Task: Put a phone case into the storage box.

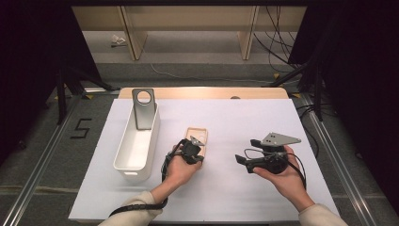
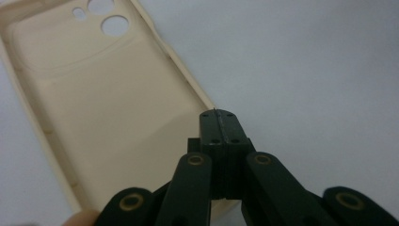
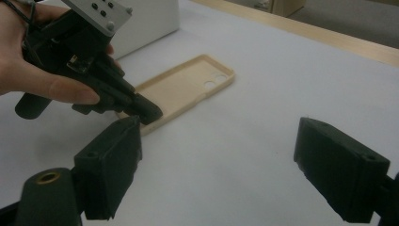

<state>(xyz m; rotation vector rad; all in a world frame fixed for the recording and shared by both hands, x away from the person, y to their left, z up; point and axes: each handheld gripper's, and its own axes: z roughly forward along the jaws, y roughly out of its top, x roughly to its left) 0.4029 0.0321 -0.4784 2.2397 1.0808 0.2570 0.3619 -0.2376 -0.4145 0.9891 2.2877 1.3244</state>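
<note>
A beige phone case (image 1: 196,134) lies inside-up in the middle of the white table, its camera holes at the far end. My left gripper (image 1: 199,159) is shut, and its tips rest at the case's near rim (image 2: 219,115). In the left gripper view the case (image 2: 108,103) spreads left of the closed jaws. The right gripper view has the left gripper (image 3: 148,113) touching the near end of the case (image 3: 183,87). My right gripper (image 1: 242,162) is held to the right of the case and points left. Its jaws (image 3: 221,141) stand wide open with nothing between them.
A white oblong bin (image 1: 153,141) stands left of the case, with a grey phone case (image 1: 143,110) leaning upright at its far end. The bin (image 3: 146,23) also shows behind the left hand in the right gripper view. A wooden table edge (image 1: 202,92) runs along the back.
</note>
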